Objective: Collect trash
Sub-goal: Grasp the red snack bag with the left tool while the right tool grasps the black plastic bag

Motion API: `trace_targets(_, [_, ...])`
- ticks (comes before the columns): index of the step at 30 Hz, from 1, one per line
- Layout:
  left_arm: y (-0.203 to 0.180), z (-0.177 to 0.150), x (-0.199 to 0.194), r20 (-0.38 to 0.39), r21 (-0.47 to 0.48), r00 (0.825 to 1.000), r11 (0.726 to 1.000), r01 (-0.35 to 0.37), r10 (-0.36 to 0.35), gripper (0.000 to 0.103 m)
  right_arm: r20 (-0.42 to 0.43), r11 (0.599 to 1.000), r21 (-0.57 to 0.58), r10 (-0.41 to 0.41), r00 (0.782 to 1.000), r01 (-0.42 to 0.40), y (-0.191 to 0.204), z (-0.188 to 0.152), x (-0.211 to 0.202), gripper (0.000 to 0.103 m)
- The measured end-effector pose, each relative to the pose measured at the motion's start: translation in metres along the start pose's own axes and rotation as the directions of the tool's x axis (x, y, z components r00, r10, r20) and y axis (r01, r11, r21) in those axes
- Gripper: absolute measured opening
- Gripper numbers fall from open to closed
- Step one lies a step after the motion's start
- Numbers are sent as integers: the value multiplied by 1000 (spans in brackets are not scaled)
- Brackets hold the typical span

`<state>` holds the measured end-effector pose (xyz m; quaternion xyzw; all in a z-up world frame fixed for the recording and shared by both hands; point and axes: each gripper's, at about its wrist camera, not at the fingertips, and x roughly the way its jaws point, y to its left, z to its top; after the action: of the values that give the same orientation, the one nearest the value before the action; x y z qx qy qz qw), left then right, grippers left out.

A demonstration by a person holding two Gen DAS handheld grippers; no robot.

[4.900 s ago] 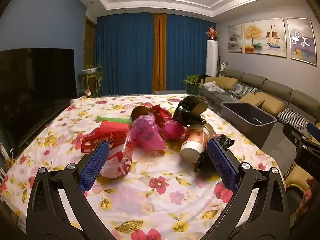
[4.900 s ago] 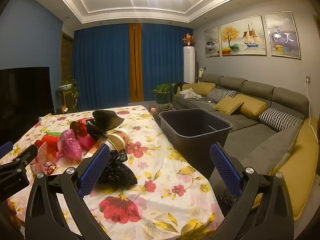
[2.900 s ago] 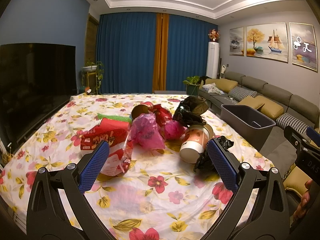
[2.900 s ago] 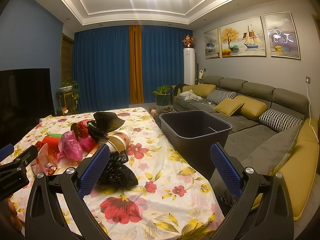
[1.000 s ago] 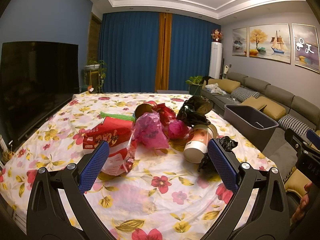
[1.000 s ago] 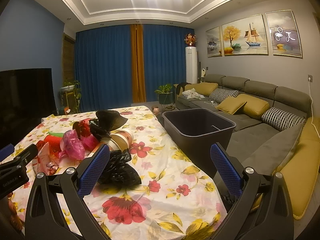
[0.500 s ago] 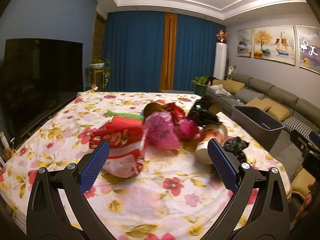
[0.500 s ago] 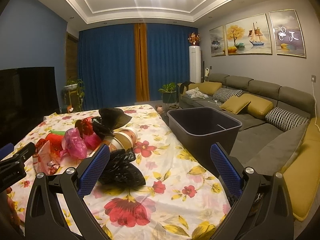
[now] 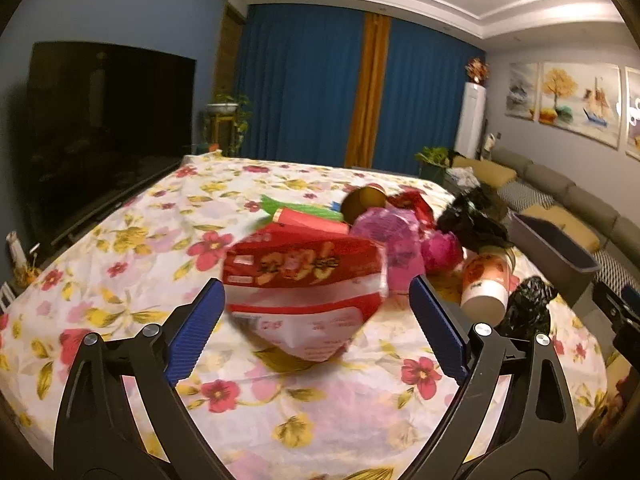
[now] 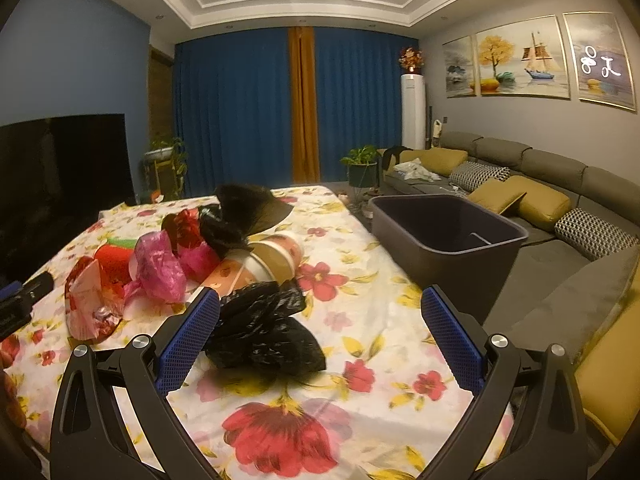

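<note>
Floral tablecloth (image 9: 120, 280) under both grippers; left gripper (image 9: 316, 312) spread wide around red-white crinkly snack bag (image 9: 304, 280); right gripper (image 10: 320, 320) spread wide, crumpled black plastic bag (image 10: 264, 328) beside its left finger

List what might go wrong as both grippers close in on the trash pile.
The red snack bag looks limp and wider than the open left hand-held gripper, so the grip may slip or crumple it. The crumpled black plastic bag sits off-centre by the right hand-held gripper's left finger and may be pushed aside. The tipped paper cup could roll if nudged.
</note>
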<state>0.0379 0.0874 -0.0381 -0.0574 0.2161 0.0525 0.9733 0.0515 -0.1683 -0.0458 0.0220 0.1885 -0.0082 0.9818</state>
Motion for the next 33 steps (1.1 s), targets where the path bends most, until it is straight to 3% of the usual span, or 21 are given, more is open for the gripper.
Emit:
trace_targets(3, [-15,0,15,-20,45,1000,999,7,-6,82,-14,1000,-10,8,1000,-9,5,-2,9,97])
trace_targets(6, [-22,0,34,-76,64,997,998,6,-1,65,-28,1000,-18,13,1000,-13,6,-5,18,95])
trace_targets(13, [-16,3,55,-139,27,990,999,27,-23,26,-82,998,-9,64,995,-65,11,-6,39,89])
trace_targets(16, [-9,4,56,-137,3,990,999,45,-44,12,-106,995,-25,91,990,-94,19,-7,46,80])
trace_targets(23, [2,5,42,-84,-30,994,997,66,-69,5,-166,990,-62,118,979,-129,32,-11,60,64])
trace_targets(33, [8,12,8,-7,-59,996,994,93,-94,4,-200,984,-102,123,972,-146,38,-16,67,18])
